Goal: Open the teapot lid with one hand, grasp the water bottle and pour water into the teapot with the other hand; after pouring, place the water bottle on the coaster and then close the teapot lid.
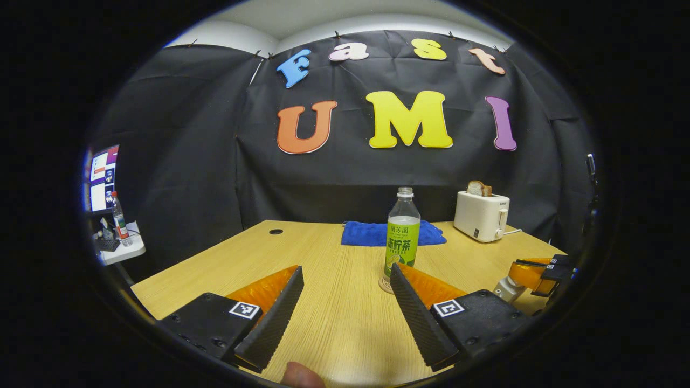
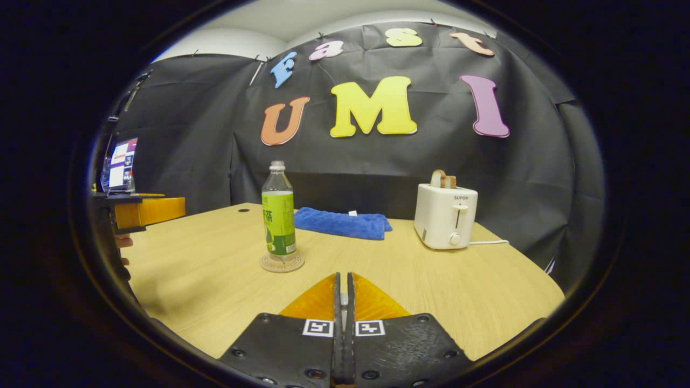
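Bottle (image 2: 278, 215) upright on coaster (image 2: 282, 263), mid-table (image 2: 431, 275) | left gripper (image 1: 345, 302) fingers spread, empty, coaster partly hidden behind one | right gripper (image 2: 343, 307) fingers pressed together; whatever white thing sits between them is hard to make out | towel (image 2: 342, 222), toaster (image 2: 444, 215) behind.

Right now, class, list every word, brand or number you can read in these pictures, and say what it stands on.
"SUPOR": on the front of the toaster.
Water bottle label: printed characters, left unread.
Monitor: too small to read.
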### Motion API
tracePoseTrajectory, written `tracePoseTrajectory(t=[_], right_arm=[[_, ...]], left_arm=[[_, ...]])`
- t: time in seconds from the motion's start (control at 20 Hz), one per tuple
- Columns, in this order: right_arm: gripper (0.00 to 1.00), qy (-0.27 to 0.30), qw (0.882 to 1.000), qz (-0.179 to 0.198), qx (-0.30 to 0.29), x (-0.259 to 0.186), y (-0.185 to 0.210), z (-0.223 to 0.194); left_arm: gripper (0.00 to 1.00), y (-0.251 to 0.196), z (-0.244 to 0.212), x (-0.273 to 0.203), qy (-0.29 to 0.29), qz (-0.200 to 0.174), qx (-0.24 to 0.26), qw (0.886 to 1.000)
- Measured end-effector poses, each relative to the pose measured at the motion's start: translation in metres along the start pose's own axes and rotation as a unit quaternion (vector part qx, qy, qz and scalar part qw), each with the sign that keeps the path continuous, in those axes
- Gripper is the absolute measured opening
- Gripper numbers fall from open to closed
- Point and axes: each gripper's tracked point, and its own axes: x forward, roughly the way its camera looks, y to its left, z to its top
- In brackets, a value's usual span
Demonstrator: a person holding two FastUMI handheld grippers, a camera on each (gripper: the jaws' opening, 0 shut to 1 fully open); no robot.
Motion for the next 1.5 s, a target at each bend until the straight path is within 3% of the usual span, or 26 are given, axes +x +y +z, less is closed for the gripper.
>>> tracePoseTrajectory(t=[0.15, 0.4, 0.45, 0.5, 0.7, 1.1, 1.5], right_arm=[[0.00, -0.002, 1.000, -0.008, -0.004, 0.001, -0.002, 0.000], [0.13, -0.033, 0.999, -0.031, 0.006, -0.008, -0.009, 0.018], [0.28, -0.042, 0.998, -0.034, 0.014, -0.012, -0.010, 0.025], [0.34, -0.051, 0.998, -0.037, 0.019, -0.018, -0.011, 0.034], [0.96, -0.094, 0.994, -0.060, 0.000, -0.062, -0.021, 0.069], [0.98, -0.134, 0.986, -0.101, -0.008, -0.154, -0.025, 0.095], [0.98, -0.125, 0.986, -0.108, 0.002, -0.184, -0.001, 0.079]], left_arm=[[1.00, -0.004, 0.003, -0.004, -0.003, -0.004, 0.000, 1.000], [1.00, -0.009, 0.017, -0.016, -0.016, -0.004, -0.004, 1.000], [1.00, -0.012, 0.022, -0.018, -0.022, -0.003, -0.005, 1.000], [1.00, -0.014, 0.027, -0.022, -0.026, -0.003, -0.005, 1.000], [1.00, -0.041, 0.045, -0.044, -0.045, -0.022, -0.006, 0.999], [1.00, -0.075, 0.047, -0.097, -0.070, -0.047, 0.003, 0.996], [1.00, -0.074, 0.049, -0.130, -0.084, -0.046, 0.014, 0.995]])
